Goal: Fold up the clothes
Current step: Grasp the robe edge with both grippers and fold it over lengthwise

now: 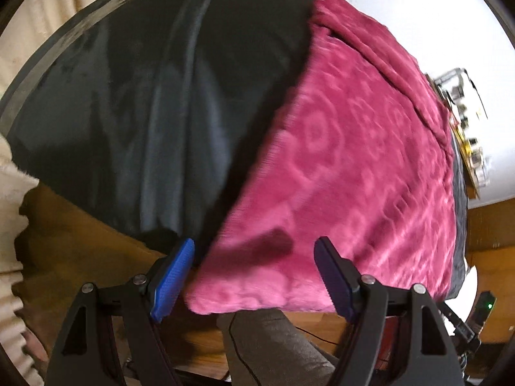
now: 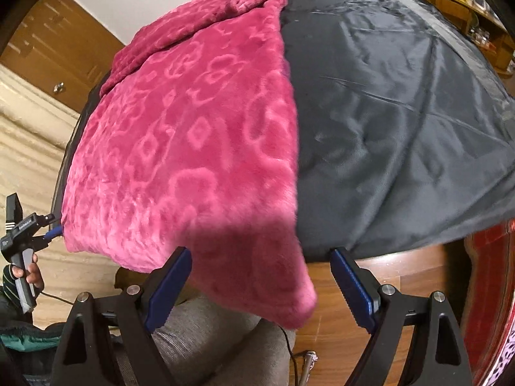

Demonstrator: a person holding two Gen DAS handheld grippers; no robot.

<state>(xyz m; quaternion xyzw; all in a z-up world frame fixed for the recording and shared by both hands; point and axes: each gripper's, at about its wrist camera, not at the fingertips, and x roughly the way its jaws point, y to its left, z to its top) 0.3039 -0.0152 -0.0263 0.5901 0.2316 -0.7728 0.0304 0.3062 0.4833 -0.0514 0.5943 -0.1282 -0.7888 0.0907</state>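
The pink embossed fleece point(image 2: 180, 148) lay spread over a dark grey sheet point(image 2: 402, 122) on the table, its long axis running away from the person, with the near hem hanging a little over the table's front edge. Both tongs pointed steeply down at that hem.

The right gripper point(image 2: 260, 289) stood with its jaws wide and nothing pinched. The fleece's near right-hand corner drooped just ahead of it, between the two blue pads point(image 2: 167, 289) but, as far as I could tell, touching neither.

The left gripper point(image 1: 254, 276) was also spread wide and empty. The near left-hand corner of the fleece sat just beyond its fingertips, closer to the left pad than to the right one. Seen from the right wrist view, that same tool appeared beside the left corner, gripped in a hand point(image 2: 27, 273).

So each corner lay straight ahead of its own tong, and neither hand looked clearly nearer than the other. I judged the next move to be a short reach forward and a pinch on each corner, then a lift away along the fleece's length. The hanging right corner looked the easier catch.
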